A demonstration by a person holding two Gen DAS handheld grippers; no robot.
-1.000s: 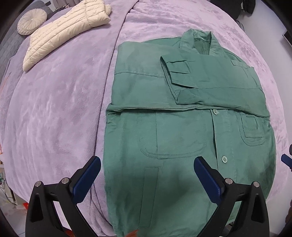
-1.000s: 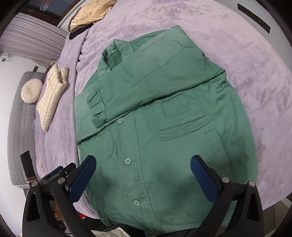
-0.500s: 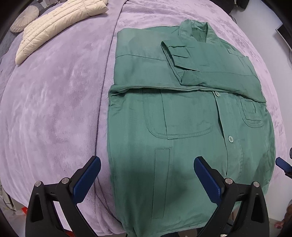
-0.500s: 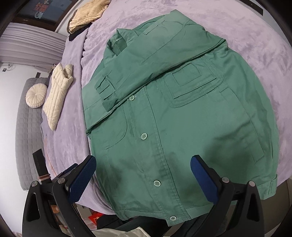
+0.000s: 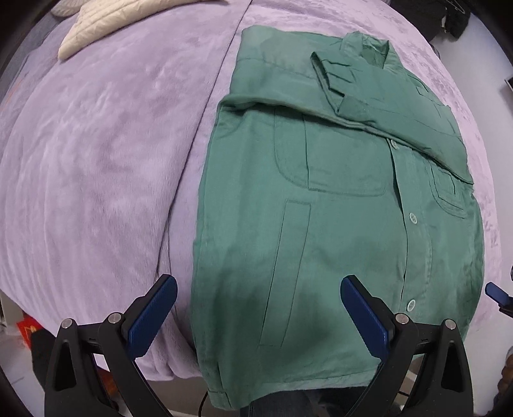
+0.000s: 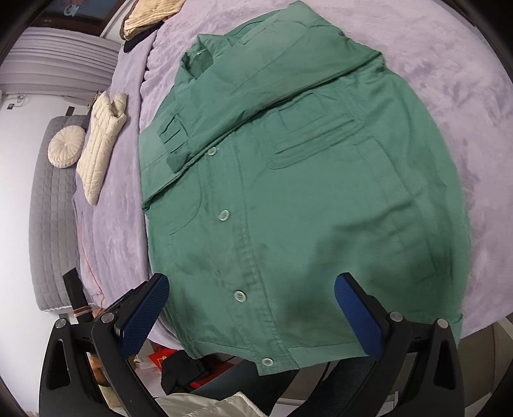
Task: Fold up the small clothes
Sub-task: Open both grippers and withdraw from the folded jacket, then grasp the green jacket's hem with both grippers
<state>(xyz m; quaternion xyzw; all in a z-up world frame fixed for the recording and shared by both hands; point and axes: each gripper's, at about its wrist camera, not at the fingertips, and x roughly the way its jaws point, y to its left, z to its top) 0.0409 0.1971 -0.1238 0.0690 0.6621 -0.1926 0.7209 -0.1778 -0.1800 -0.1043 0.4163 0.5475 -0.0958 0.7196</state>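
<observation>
- The shirt (image 5: 336, 208) lies flat on the purple bed (image 5: 96, 144), sleeves folded across its chest, hem hanging over the near edge.
- My left gripper (image 5: 256, 317) and right gripper (image 6: 251, 316) hover over the hem, jaws wide, holding nothing.
- I judge the hem fold comes next: I should pinch both bottom corners evenly and lift together, keeping the sleeves undisturbed.
- A cream jacket (image 5: 112, 19) lies well apart.

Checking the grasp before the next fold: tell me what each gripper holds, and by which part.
Nothing is held. The left gripper and right gripper are both open above the green shirt's hem end.
</observation>
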